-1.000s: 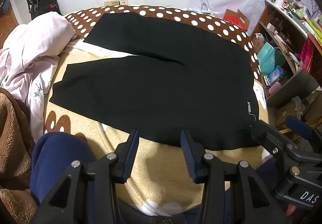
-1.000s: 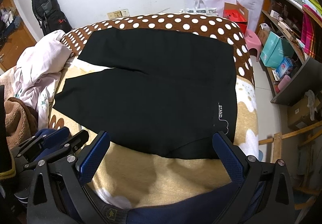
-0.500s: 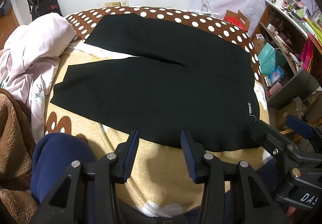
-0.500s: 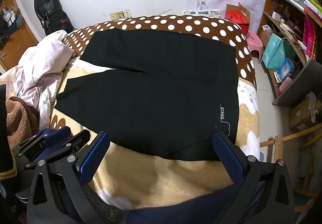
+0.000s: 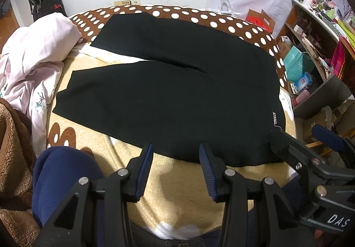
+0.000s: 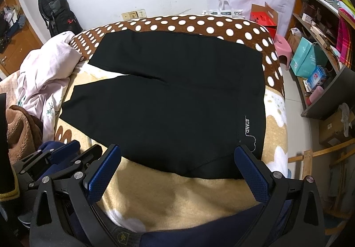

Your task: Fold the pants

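Black pants (image 5: 168, 82) (image 6: 168, 100) lie flat on the bed, legs running to the left, waist at the right with a small white "STAND" label (image 6: 247, 127). My left gripper (image 5: 176, 158) hangs open just short of the pants' near edge, nothing between its blue pads. My right gripper (image 6: 177, 162) is open wide over the near edge by the waist, empty too. In the left wrist view the right gripper (image 5: 306, 142) shows at the lower right. The left gripper (image 6: 77, 151) appears at the lower left of the right wrist view.
The bed has a tan blanket (image 5: 177, 198) and a brown polka-dot cover (image 6: 199, 24). Pink bedding (image 5: 33, 53) and a brown fleece (image 5: 13, 147) pile up at the left. A navy sleeve (image 5: 60, 178) is near. Shelves (image 6: 321, 31) with bags stand right; a black backpack (image 6: 57, 9) leans on the wall.
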Action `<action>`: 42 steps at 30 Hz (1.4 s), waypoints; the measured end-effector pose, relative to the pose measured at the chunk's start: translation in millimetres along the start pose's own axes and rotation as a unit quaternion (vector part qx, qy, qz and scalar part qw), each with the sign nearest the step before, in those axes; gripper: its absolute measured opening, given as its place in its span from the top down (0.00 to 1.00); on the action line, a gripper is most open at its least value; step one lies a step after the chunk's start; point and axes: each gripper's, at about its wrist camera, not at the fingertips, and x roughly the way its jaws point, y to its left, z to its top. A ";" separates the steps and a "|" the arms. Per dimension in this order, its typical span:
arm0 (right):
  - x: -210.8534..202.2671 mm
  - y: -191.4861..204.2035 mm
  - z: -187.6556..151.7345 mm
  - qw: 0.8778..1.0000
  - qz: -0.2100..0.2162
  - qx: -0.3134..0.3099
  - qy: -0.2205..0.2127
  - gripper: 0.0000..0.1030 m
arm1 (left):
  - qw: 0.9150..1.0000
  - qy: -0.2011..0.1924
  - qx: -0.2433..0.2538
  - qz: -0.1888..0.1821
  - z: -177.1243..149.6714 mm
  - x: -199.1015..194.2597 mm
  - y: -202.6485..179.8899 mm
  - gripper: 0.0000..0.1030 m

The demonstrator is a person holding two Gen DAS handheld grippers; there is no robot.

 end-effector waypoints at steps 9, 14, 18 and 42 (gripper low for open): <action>2.0 -0.4 1.0 1.000 -0.001 0.001 0.001 0.01 | 1.000 0.000 -0.005 0.009 0.8 1.4 2.9 0.55; 0.9 -0.7 1.9 1.000 0.004 0.001 -0.004 0.01 | 1.000 -0.011 -0.003 0.021 2.5 -4.2 4.0 0.55; -5.4 0.0 3.5 1.000 0.006 0.000 -0.014 0.01 | 0.999 -0.021 -0.006 0.024 3.7 -10.2 4.7 0.55; -6.0 1.9 3.2 1.000 0.008 -0.009 -0.018 0.01 | 0.999 -0.027 -0.014 0.034 5.7 -10.9 8.8 0.55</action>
